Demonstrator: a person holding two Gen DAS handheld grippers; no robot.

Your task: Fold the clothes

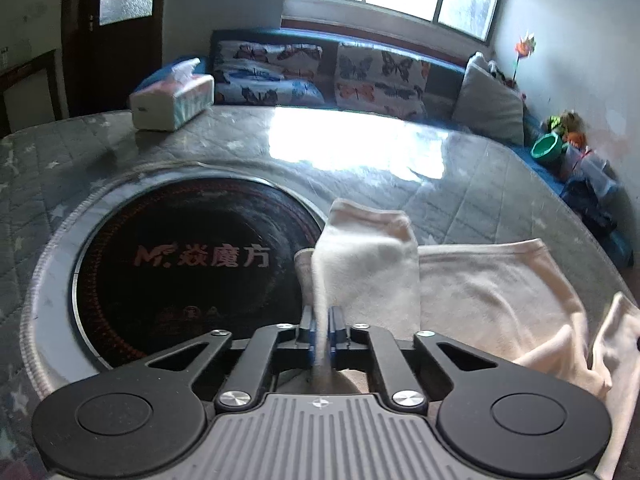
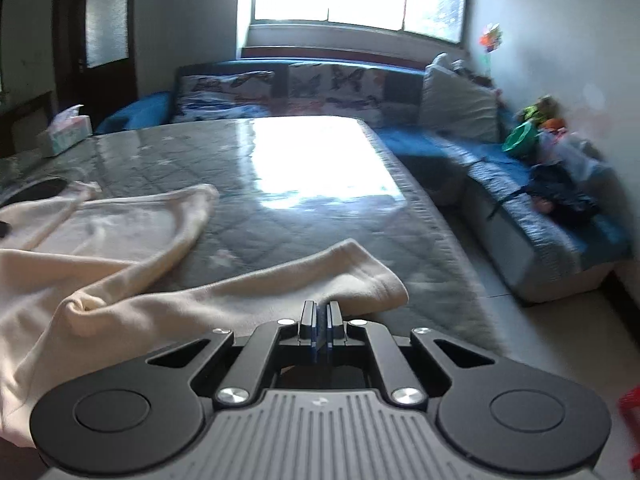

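Observation:
A cream garment point(image 1: 492, 288) lies spread on the glass-topped table. My left gripper point(image 1: 321, 320) is shut on a cuff of the garment's sleeve point(image 1: 368, 256), which stands up in front of the fingers, lifted off the table. In the right wrist view the garment point(image 2: 100, 264) lies rumpled at the left, and another sleeve point(image 2: 320, 280) stretches across in front of my right gripper point(image 2: 321, 312). The right gripper's jaws are closed together just behind that sleeve's edge; whether cloth is between them is hidden.
A round black induction cooktop point(image 1: 188, 260) is set in the table point(image 1: 360, 176) left of the garment. A tissue pack point(image 1: 172, 98) stands at the far left corner. A blue sofa point(image 2: 520, 200) with cushions runs behind and to the right. The table's right edge point(image 2: 436, 216) drops to the floor.

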